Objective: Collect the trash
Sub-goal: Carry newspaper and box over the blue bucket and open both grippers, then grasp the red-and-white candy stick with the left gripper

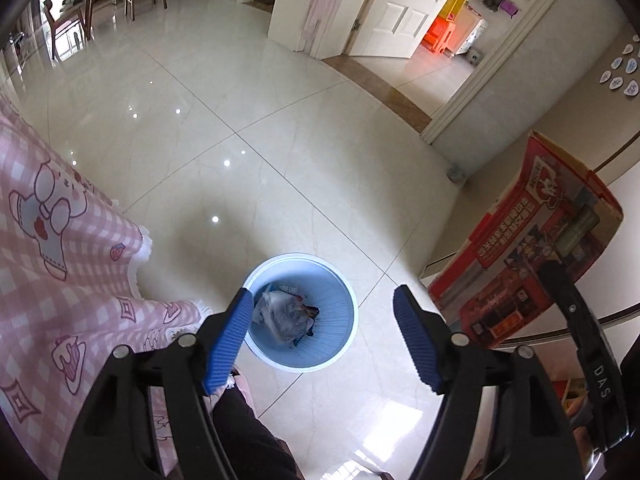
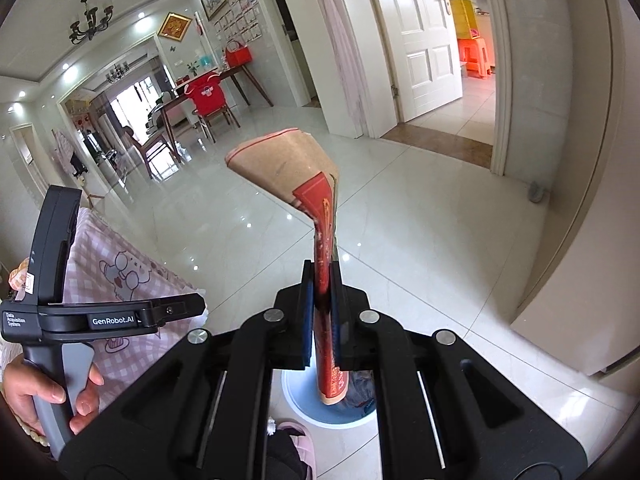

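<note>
Black linkage arms fill the foreground of the right wrist view, where the right claw [image 2: 322,300] is clamped on a flattened red cardboard box [image 2: 296,168] that stands up ahead of it, lower end hanging over the blue wastebasket [image 2: 298,400] beneath. Seen from the left wrist, the left claw [image 1: 324,332] gapes wide, holding nothing, with the wastebasket [image 1: 344,292] below and between its blue pads, crumpled wrappers [image 1: 280,312] inside. Pink checked cloth [image 1: 60,260] drapes to its left; glossy tiled floor [image 1: 240,120] stretches ahead.
</note>
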### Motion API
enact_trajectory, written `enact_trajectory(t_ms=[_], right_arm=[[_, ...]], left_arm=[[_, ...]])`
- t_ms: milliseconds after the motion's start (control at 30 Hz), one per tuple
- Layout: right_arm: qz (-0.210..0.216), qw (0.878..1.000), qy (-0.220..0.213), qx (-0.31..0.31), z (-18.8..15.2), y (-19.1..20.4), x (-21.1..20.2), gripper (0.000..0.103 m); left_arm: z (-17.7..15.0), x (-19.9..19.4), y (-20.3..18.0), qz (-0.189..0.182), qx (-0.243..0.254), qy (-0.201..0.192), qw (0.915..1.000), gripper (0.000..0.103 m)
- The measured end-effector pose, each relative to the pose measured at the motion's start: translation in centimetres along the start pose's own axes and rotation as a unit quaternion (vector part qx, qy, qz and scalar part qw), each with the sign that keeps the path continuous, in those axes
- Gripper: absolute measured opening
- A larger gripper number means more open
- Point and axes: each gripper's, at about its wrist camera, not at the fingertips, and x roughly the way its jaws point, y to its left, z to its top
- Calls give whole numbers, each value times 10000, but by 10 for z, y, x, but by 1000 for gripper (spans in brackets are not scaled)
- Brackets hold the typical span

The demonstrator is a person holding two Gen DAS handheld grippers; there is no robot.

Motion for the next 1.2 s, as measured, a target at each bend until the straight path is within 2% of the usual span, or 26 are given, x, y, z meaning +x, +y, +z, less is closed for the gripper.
enact_trajectory(t_ms=[367,700,833,867,900,967,1200], right_arm=[[137,9998,113,-78,-3,15,6,7],[271,9994,158,-173,0,34,19,8],[484,9986,194,9,2,34,31,19],[501,9985,232,52,2,34,33,25],[474,9986,238,63,2,34,35,37],[388,9990,196,56,1,36,33,52],[411,9989,169,-138,3,52,22,52]], left_arm=[[-2,-13,-1,27,27,-73,10000,73],[2,-32,5,193,-2,-350,9992,75],[2,-39,11,312,-34,-461,9984,76],[1,-41,13,335,-41,-476,9983,76],[1,-42,15,339,-51,-479,9983,77],[-1,-43,18,345,-61,-485,9982,77],[-5,-57,29,289,-134,-580,9978,77]])
